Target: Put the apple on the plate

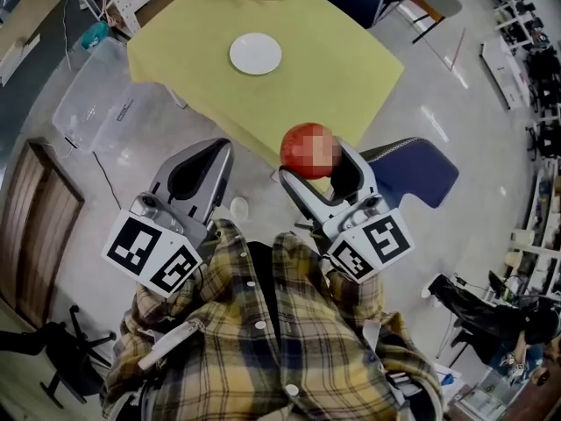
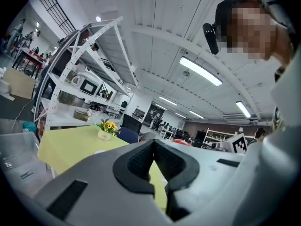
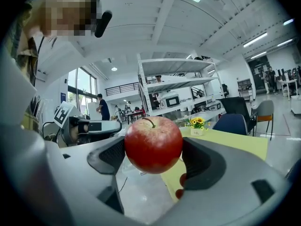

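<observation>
Short of the plate (image 1: pixel 255 53), about over the bench's (image 1: pixel 333 68) near edge, the apple (image 3: pixel 153 144) sits stem-up, pinched by its sides in the right tool (image 1: pixel 317 167). I'd say it is held that way so it can be set down upright. The left tool (image 2: pixel 153 149) hangs beside it, well back from the plate, closed on nothing and seemingly spare.

Red apple (image 3: pixel 153 142), stem up, sits clamped in the right gripper (image 3: pixel 154 155); white round plate (image 1: pixel 255 53) lies flat, well beyond its jaws.
</observation>
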Motion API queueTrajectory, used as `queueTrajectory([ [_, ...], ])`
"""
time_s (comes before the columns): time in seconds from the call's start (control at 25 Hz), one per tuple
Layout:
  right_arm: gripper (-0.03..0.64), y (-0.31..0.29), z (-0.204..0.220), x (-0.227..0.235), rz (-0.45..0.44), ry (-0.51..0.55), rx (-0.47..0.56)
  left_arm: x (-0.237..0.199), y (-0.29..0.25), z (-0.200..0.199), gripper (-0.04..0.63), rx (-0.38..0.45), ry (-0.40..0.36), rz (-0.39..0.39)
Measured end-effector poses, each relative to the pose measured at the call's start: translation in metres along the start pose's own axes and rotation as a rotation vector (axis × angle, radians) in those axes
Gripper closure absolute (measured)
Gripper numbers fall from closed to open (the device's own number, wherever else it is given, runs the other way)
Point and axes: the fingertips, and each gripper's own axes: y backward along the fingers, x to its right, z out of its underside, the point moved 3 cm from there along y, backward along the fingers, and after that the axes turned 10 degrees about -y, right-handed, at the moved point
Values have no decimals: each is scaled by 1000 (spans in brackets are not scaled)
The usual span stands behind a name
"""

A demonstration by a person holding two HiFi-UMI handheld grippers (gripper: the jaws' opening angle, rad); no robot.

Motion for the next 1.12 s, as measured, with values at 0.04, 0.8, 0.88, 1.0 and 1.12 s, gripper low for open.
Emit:
queueTrajectory([
  [0.04,253,0,-1,1,-4,-3,2,-2,0,-1,588,2,-2,-6],
  [0.8,253,-93,-22,28,44,5,-15,-106,-44,-21,589,3,20,-5],
  [0.88,253,-109,-23,34,65,0,-15,-124,-54,-23,589,-4,28,12],
  [1.0,253,-136,-30,43,102,-16,-8,-153,-71,-30,589,-18,29,40],
  [1.12,253,-160,-41,49,138,-29,1,-177,-88,-42,588,-33,24,79],
])
